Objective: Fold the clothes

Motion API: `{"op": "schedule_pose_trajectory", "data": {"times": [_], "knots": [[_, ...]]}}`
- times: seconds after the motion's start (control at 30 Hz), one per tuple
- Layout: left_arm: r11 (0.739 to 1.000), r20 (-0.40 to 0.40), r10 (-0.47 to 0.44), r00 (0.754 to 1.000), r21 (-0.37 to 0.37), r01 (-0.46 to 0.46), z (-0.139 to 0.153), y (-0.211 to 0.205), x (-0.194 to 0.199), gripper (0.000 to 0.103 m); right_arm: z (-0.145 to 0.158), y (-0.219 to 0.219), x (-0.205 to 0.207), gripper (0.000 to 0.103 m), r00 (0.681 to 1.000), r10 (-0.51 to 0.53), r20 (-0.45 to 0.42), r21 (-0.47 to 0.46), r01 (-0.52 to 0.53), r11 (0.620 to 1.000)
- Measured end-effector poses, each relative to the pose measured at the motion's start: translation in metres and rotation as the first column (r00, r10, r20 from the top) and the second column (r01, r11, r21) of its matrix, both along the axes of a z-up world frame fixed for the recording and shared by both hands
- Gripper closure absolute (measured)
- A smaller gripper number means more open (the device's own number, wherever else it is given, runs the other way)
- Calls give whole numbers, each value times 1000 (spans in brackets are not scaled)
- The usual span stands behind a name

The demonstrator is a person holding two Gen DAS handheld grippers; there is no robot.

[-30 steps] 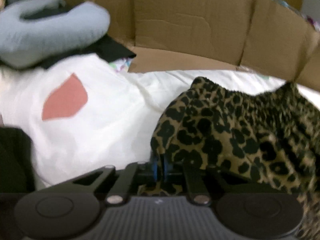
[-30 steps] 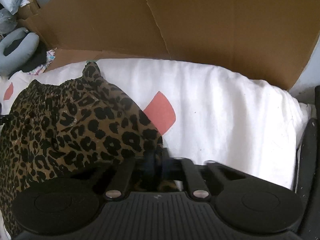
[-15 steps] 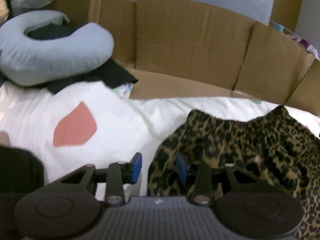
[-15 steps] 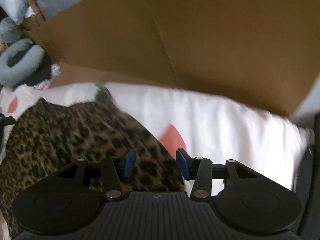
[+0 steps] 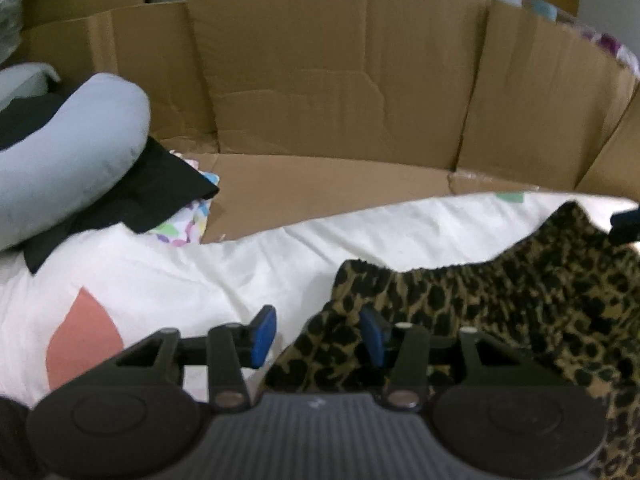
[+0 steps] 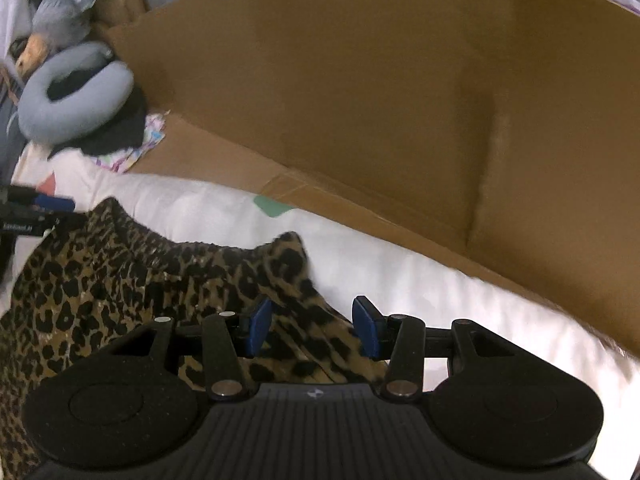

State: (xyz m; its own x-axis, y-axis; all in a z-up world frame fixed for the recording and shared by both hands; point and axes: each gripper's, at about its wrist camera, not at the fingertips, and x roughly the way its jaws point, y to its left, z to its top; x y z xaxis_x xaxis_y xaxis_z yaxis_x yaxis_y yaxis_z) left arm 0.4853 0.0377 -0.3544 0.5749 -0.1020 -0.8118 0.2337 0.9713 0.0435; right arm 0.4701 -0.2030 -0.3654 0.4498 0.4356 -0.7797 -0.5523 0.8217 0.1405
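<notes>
**Spotter:** Where is the garment?

**Me:** I see the leopard-print garment [image 5: 500, 320] lying on the white sheet [image 5: 200, 280], on the near side of the cardboard wall [image 5: 340, 80], its gathered band towards the wall. It lies crumpled, with one corner standing up in a small peak.

**Spotter:** And your left tongs?

**Me:** My left gripper [image 5: 316, 334] has its jaws opening, roughly half apart. The garment's edge lies below the gap; neither blue pad [image 5: 262, 334] presses on it.

**Spotter:** Right one?

**Me:** My right gripper [image 6: 310, 328] also stands about half open, over the garment's other end. The cloth shows between the pads but I hold nothing.

**Spotter:** Anything else near the wall?

**Me:** A grey neck pillow [image 5: 68, 152] rests on some black cloth [image 5: 160, 192] at the wall's left end, well apart from the garment.
</notes>
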Motion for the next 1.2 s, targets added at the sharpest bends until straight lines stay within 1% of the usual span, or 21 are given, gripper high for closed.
{"op": "schedule_pose_trajectory", "data": {"times": [0.13,0.2,0.27,0.3,0.33,0.4,0.43,0.5,0.6,0.67,0.73,0.77,0.83,0.87,0.9,0.93,0.97,1.0,1.03,1.1,1.2], "knots": [[1000,-32,-22,999,17,22,-9,-5,6,55,-10,20,3,51,999,30,11,-60,-29,998],[999,-51,-44,998,21,45,-13,-9,8,55,-14,25,4,53,1000,26,9,-89,-25,996],[997,-52,-64,997,41,66,-15,-11,9,56,-18,25,7,59,1000,14,2,-91,-14,996],[997,-61,-61,996,34,64,-16,-10,10,59,-18,24,9,74,1000,10,0,-86,-10,996],[997,-67,-66,996,33,69,-16,-10,11,76,-19,23,10,84,1000,5,0,-81,-5,997],[996,-78,-79,994,34,82,-17,-12,11,87,-16,21,12,89,1000,-6,14,-80,7,997],[993,-64,-102,993,60,106,-16,-14,8,89,-14,20,12,91,1000,-16,20,-77,17,997],[992,-41,-107,993,59,110,-14,-12,4,91,-11,14,14,93,999,-49,15,-54,50,997],[997,-9,-68,998,40,68,-15,-4,0,93,-14,8,16,98,995,-97,-1,-43,97,994],[998,6,-44,999,38,44,-16,-3,-2,93,-18,5,19,98,992,-128,-19,-36,127,991],[1000,-15,-4,1000,22,5,-22,-3,1,93,-23,4,22,97,988,-151,-38,-32,150,988],[1000,-25,10,1000,22,-10,-24,-3,2,91,-25,6,22,97,988,-153,-38,-44,151,988],[998,-15,17,1000,54,-16,-22,-6,4,85,-26,8,23,91,985,-167,-29,-67,165,984],[998,-8,19,1000,57,-19,-19,-7,3,81,-25,7,24,87,982,-185,-32,-67,183,981],[998,-1,22,1000,58,-22,-16,-8,3,81,-22,5,23,85,979,-203,-28,-65,201,978],[999,11,25,1000,39,-25,-11,-7,2,82,-18,3,23,85,976,-218,-21,-63,216,974],[1000,22,27,999,11,-28,-5,-5,0,74,-12,5,18,83,977,-214,6,-63,214,975],[1000,30,30,999,-8,-30,0,-4,-2,71,-6,6,14,82,977,-210,34,-64,212,975],[1000,45,23,999,-13,-23,5,-5,-5,68,0,8,10,72,977,-205,59,-63,209,976],[1000,79,4,997,-20,-2,15,-9,-13,68,11,10,3,60,981,-177,81,-32,180,983],[997,99,-23,995,-67,30,21,-17,-27,70,23,15,-9,60,989,-114,89,30,112,993]]}}
